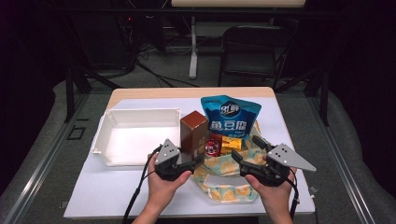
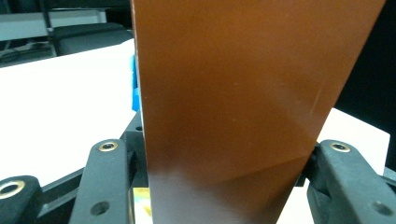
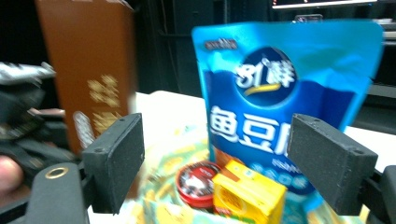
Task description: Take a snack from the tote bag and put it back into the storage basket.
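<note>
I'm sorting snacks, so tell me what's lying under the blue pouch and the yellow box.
A yellow-patterned cloth bag lies under the blue pouch, yellow box and red tin. Whatever is inside the bag is covered.

From the high view, the room around my table (image 1: pixel 140 196) is almost black, and light falls from above onto the white top, which looks bright. The white tray (image 1: pixel 135 135) glows at its floor, nearly overexposed. In my left gripper view the brown box (image 2: pixel 243 102) is very close and soft, with a pale sheen in its lower part. My right gripper view is blurred; the blue bag (image 3: pixel 285 93) has smeared letters, and the background at the top is dark.
</note>
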Motion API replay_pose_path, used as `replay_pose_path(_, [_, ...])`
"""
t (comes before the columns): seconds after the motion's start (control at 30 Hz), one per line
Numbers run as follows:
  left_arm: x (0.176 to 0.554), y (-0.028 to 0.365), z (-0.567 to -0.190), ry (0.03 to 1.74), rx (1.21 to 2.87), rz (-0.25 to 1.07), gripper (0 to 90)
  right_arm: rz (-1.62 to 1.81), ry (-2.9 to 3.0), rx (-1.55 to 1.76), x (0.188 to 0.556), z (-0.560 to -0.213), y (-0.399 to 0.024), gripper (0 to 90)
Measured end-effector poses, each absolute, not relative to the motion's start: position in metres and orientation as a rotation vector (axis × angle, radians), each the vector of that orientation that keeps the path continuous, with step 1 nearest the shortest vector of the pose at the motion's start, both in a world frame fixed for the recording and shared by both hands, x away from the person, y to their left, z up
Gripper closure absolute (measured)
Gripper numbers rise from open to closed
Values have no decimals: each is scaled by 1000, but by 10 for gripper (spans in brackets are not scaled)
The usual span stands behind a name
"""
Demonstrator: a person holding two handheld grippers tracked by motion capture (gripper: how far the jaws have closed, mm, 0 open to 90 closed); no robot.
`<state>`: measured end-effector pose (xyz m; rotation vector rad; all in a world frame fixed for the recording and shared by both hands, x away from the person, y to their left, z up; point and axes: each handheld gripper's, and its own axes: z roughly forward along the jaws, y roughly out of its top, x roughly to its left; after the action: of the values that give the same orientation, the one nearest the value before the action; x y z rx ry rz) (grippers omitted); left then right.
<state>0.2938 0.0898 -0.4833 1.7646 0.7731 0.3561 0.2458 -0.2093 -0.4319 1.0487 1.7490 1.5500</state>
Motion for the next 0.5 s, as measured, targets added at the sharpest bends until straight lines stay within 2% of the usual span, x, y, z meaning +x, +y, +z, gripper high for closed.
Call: replay_pose_path(0.5, [295,137,-484,857,1752,402,447,1448,1765,1195,234,-484,-257,195])
